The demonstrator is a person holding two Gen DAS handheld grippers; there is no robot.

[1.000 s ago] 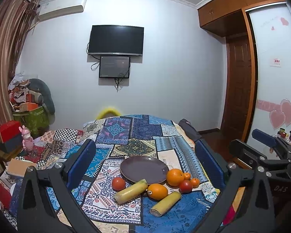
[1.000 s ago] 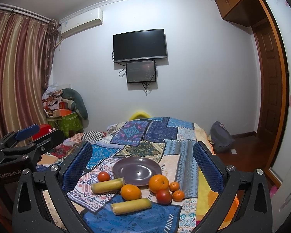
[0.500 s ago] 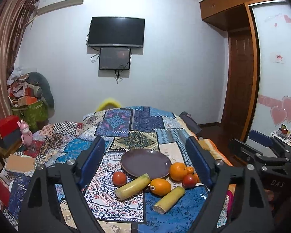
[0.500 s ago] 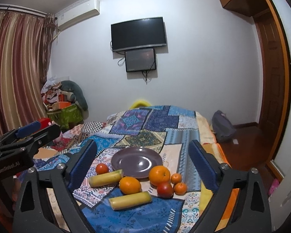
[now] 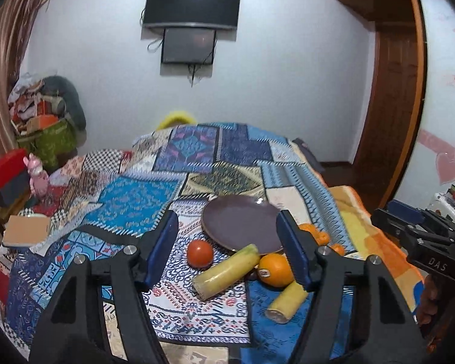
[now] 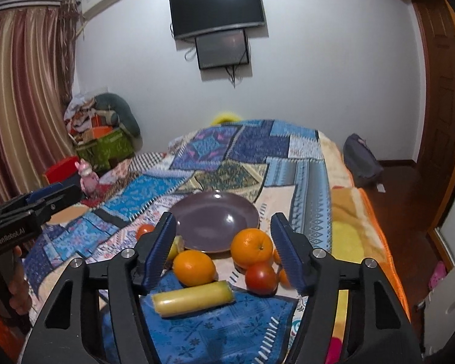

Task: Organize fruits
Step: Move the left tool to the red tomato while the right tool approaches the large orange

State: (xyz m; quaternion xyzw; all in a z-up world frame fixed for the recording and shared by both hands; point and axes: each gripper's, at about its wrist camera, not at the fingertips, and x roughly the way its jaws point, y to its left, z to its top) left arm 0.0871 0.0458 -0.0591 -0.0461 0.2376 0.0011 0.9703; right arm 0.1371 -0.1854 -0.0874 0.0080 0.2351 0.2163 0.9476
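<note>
A purple plate point(image 5: 239, 221) point(image 6: 215, 221) lies empty on the patchwork quilt. In front of it lie two oranges point(image 6: 251, 247) point(image 6: 194, 268), a red tomato point(image 6: 261, 277), small tangerines point(image 5: 318, 236), another tomato point(image 5: 200, 253) and two yellow corn pieces point(image 5: 227, 271) point(image 6: 194, 298). My left gripper point(image 5: 227, 251) is open and empty, above the left tomato and one corn piece. My right gripper point(image 6: 224, 251) is open and empty, framing the oranges. Each gripper shows at the edge of the other view point(image 5: 421, 236) point(image 6: 24, 215).
The quilt-covered bed point(image 6: 257, 151) drops off at its right edge to a wooden floor with a dark bag point(image 6: 362, 160). Boxes, a pink toy point(image 5: 38, 176) and clutter sit left of the bed. A TV point(image 6: 218, 9) hangs on the far wall.
Both grippers have moved forward and down toward the fruit; the plate and fruit now look larger and sit between the fingers. Nothing on the quilt has moved.
</note>
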